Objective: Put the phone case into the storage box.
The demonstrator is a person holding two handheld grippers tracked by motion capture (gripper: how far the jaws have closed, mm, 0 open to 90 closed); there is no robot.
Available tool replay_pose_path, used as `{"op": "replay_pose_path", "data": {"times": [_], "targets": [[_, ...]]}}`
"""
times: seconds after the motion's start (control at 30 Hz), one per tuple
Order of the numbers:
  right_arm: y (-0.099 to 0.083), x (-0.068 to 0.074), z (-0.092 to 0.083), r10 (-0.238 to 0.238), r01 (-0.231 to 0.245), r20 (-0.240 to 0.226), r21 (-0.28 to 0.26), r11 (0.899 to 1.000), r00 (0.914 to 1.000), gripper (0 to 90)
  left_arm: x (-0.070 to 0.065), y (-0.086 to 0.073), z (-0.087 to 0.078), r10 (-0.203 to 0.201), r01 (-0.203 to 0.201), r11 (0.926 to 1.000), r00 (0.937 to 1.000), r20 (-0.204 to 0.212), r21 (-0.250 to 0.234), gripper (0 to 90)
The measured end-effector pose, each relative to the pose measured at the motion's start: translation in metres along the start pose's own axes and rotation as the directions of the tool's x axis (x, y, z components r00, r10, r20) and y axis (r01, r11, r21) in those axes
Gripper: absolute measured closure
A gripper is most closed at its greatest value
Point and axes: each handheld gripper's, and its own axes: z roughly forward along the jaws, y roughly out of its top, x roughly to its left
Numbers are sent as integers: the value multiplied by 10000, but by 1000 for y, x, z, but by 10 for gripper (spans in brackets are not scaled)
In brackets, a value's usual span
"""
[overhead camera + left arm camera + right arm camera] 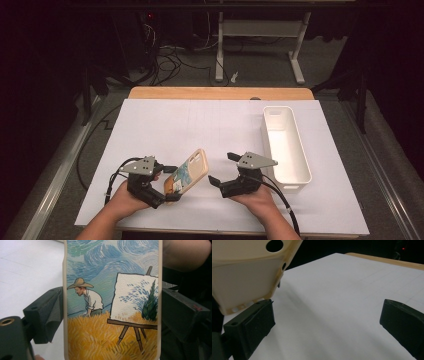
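White-papered counter (165, 125) carries one white bin (286, 147). My left hand-held gripper (167, 184) clamps one phone case (187, 174); right hand-held gripper (221, 168) gapes empty. Dark room behind.

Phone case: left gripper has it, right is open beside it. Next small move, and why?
Probably bring the right gripper in on the phone case's free upper end. The left gripper clamps the case's lower part by its edges, holding it tilted above the table; the right jaws stand open, apart from it.

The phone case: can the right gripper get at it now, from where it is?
Probably yes. The right gripper is open beside the phone case, which the left gripper holds up off the table; nothing lies between them.
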Motion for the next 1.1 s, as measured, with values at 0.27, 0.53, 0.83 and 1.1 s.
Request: {"op": "replay_pose_path", "data": {"times": [0.27, 0.53, 0.83, 1.1], "targets": [[0, 3, 1, -92, 83, -1280, -76, 9999, 9917, 2, 0, 0, -1, -49, 48, 10000, 10000, 82, 27, 121], [1, 4, 0, -72, 23, -2428, -203, 9998, 9701, 2, 0, 0, -2, -154, 150, 9997, 9996, 237, 171, 121], [4, 4, -1, -49, -104, -3175, -465, 9989, 9482, 1, -1, 1, -2, -155, 150, 9998, 9994, 314, 156, 122], [15, 3, -5, -67, -300, -3643, -951, 9950, 9313, 1, -1, 1, -3, -185, 177, 9996, 9990, 411, 197, 121]]}}
